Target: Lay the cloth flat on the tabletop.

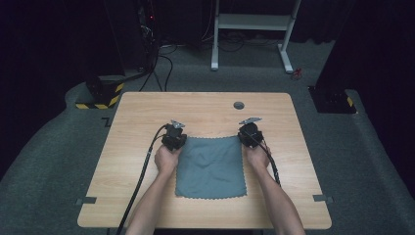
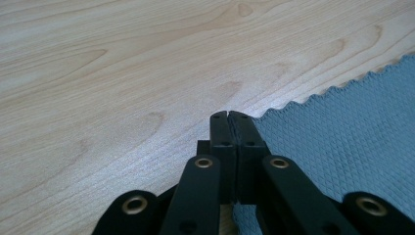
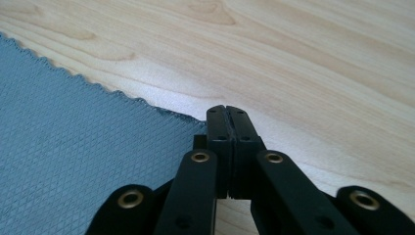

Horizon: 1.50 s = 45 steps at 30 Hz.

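Note:
A grey-blue cloth (image 1: 210, 166) with scalloped edges lies flat on the wooden table (image 1: 205, 105). My left gripper (image 1: 177, 137) sits at the cloth's far left corner and my right gripper (image 1: 247, 133) at its far right corner. In the left gripper view the jaws (image 2: 228, 115) are pressed together low over the table, and the cloth (image 2: 342, 127) runs in to them from the right. The right gripper (image 3: 225, 108) is likewise shut, with the cloth (image 3: 73, 147) meeting it from the left. Each corner tip is hidden at the jaws and looks pinched.
A small dark round grommet (image 1: 239, 105) is set in the table near its far edge. Bare wood surrounds the cloth on all sides. Beyond the table are a white desk frame (image 1: 252, 34) and dark equipment on grey carpet.

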Available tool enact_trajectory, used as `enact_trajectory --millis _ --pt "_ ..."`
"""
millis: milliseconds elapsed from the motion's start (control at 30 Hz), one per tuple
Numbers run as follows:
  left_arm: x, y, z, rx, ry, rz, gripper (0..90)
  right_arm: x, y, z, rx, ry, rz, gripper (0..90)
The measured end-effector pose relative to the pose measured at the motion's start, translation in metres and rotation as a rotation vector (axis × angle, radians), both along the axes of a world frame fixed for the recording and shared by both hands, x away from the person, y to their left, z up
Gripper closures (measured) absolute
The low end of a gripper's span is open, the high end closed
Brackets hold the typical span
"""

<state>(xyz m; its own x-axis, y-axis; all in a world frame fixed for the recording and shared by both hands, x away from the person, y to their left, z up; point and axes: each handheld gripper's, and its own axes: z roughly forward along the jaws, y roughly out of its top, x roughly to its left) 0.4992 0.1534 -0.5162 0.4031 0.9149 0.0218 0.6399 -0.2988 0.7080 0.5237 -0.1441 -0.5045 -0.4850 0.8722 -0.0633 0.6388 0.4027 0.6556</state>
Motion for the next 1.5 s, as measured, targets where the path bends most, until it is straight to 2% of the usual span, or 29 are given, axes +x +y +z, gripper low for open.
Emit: enact_trajectory --millis 33,67,100,133,167,200,267,300,333,367,400,467,500,533,567,600,633,667,700,733,800,833,867,967,1033,1100,1333,1433,1500 --pt "0.0 0.0 0.0 0.0 0.0 0.0 77.4 0.0 0.0 0.0 0.0 0.0 0.0 86.5" --pt "-0.003 0.002 0.002 0.022 0.001 0.0 71.7 -0.003 0.0 0.001 0.0 -0.009 -0.01 78.2" --pt "-0.005 0.004 0.004 0.029 -0.007 0.004 67.4 -0.005 -0.002 0.003 0.014 -0.021 -0.019 75.1" --pt "-0.008 0.008 0.006 0.021 -0.009 0.014 63.9 -0.007 -0.004 0.005 0.038 -0.026 -0.03 73.6" --pt "-0.008 0.008 0.006 0.021 -0.009 0.014 59.9 -0.007 -0.004 0.005 0.038 -0.026 -0.03 73.6" --pt "-0.012 0.012 0.008 0.001 -0.002 0.017 59.9 -0.01 -0.007 0.007 0.061 -0.024 -0.036 72.4" --pt "-0.031 0.018 0.011 0.049 -0.001 -0.027 54.5 -0.029 -0.009 0.011 0.112 -0.037 0.016 70.9" --pt "-0.04 0.022 0.012 0.051 -0.007 -0.044 53.4 -0.037 -0.009 0.011 0.116 -0.031 0.05 70.2" --pt "-0.04 0.022 0.012 0.051 -0.007 -0.044 53.0 -0.037 -0.009 0.011 0.116 -0.031 0.05 70.2" --pt "-0.051 0.025 0.012 0.036 -0.008 -0.059 52.1 -0.058 -0.008 0.01 0.113 -0.035 0.113 68.6" --pt "-0.072 0.033 0.01 -0.017 0.001 -0.092 51.3 -0.07 -0.008 0.008 0.118 -0.036 0.137 68.0" --pt "-0.092 0.035 0.008 -0.052 0.02 -0.129 48.9 -0.088 -0.009 0.004 0.12 -0.036 0.172 67.0" --pt "-0.092 0.035 0.008 -0.052 0.02 -0.129 48.9 -0.088 -0.009 0.004 0.12 -0.036 0.172 67.0" --pt "-0.111 0.034 0.008 -0.074 0.025 -0.171 48.4 -0.103 -0.01 0.0 0.119 -0.028 0.198 65.1" --pt "-0.111 0.034 0.008 -0.074 0.025 -0.171 47.9 -0.103 -0.01 0.0 0.119 -0.028 0.198 65.1" --pt "-0.124 0.032 0.007 -0.079 0.02 -0.207 47.9 -0.111 -0.011 0.0 0.127 -0.026 0.201 64.3" --pt "-0.14 0.028 0.007 -0.091 0.02 -0.241 47.8 -0.126 -0.015 -0.001 0.142 -0.033 0.216 64.1" --pt "-0.14 0.028 0.007 -0.091 0.02 -0.241 47.8 -0.126 -0.015 -0.001 0.142 -0.033 0.216 64.1" --pt "-0.157 0.024 0.005 -0.093 0.01 -0.267 48.1 -0.143 -0.019 -0.001 0.153 -0.044 0.234 65.9" --pt "-0.157 0.024 0.005 -0.093 0.01 -0.267 49.6 -0.15 -0.021 -0.001 0.15 -0.051 0.246 68.1" --pt "-0.174 0.02 0.003 -0.06 0.002 -0.261 54.2 -0.162 -0.026 -0.003 0.15 -0.044 0.271 72.0" --pt "-0.174 0.02 0.003 -0.06 0.002 -0.261 55.2 -0.162 -0.026 -0.003 0.15 -0.044 0.271 72.0" --pt "-0.177 0.02 0.003 -0.055 -0.006 -0.258 55.6 -0.172 -0.03 -0.005 0.138 -0.054 0.287 73.9" --pt "-0.182 0.017 0.001 -0.034 -0.012 -0.247 55.4 -0.183 -0.033 -0.007 0.135 -0.067 0.294 73.8" --pt "-0.183 0.017 -0.001 -0.026 -0.009 -0.238 54.9 -0.185 -0.033 -0.008 0.131 -0.067 0.296 73.5" --pt "-0.185 0.017 -0.003 -0.027 0.001 -0.222 55.1 -0.191 -0.033 -0.015 0.089 -0.061 0.292 69.8" --pt "-0.189 0.02 0.0 -0.002 0.03 -0.203 54.7 -0.203 -0.041 -0.018 0.1 -0.073 0.27 66.3" --pt "-0.197 0.024 -0.002 -0.017 0.012 -0.201 54.3 -0.208 -0.042 -0.018 0.074 -0.089 0.277 65.4" --pt "-0.2 0.025 -0.002 -0.002 -0.003 -0.206 52.7 -0.208 -0.04 -0.016 0.054 -0.09 0.265 60.8"
